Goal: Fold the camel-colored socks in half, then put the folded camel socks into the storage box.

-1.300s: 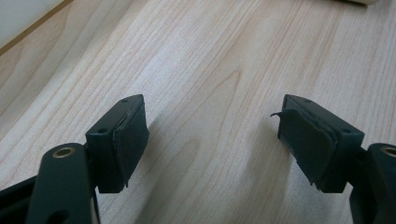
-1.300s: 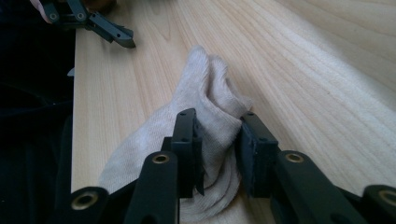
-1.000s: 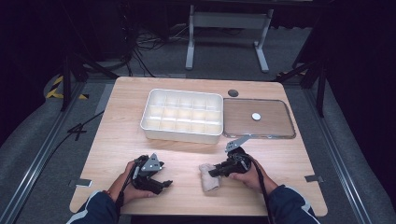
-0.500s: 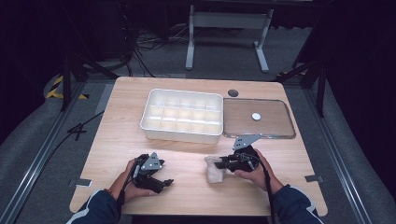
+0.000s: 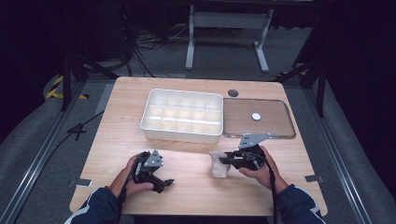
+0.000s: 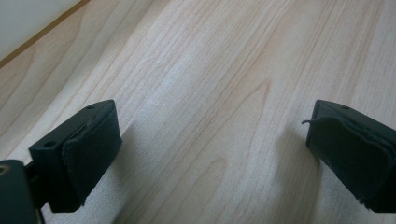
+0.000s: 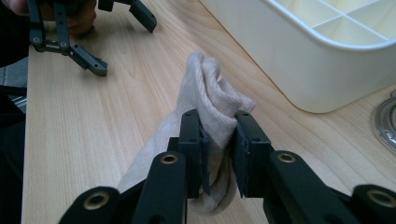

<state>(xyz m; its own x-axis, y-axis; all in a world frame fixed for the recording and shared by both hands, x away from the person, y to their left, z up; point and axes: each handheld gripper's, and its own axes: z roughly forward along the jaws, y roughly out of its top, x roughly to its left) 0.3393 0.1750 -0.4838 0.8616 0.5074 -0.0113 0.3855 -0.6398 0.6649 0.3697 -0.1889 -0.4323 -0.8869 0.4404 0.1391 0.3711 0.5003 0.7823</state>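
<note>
- The beige sock [image 7: 212,109] is pinched by the right gripper [image 7: 219,140] near the white tray [image 5: 182,116]; its lower end is hidden behind the jaws.
- The left gripper [image 5: 161,179], just opened wide, holds nothing above the table [image 6: 210,84].

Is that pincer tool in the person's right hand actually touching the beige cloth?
Touching. In the right gripper view, the right gripper has both black jaws pressed against the bunched beige cloth, pinching a fold between them.

Left gripper [image 5: 161,182] lies low, jaws just opened wide, nothing between; right gripper [image 5: 223,161] is clamped, raised slightly.
</note>
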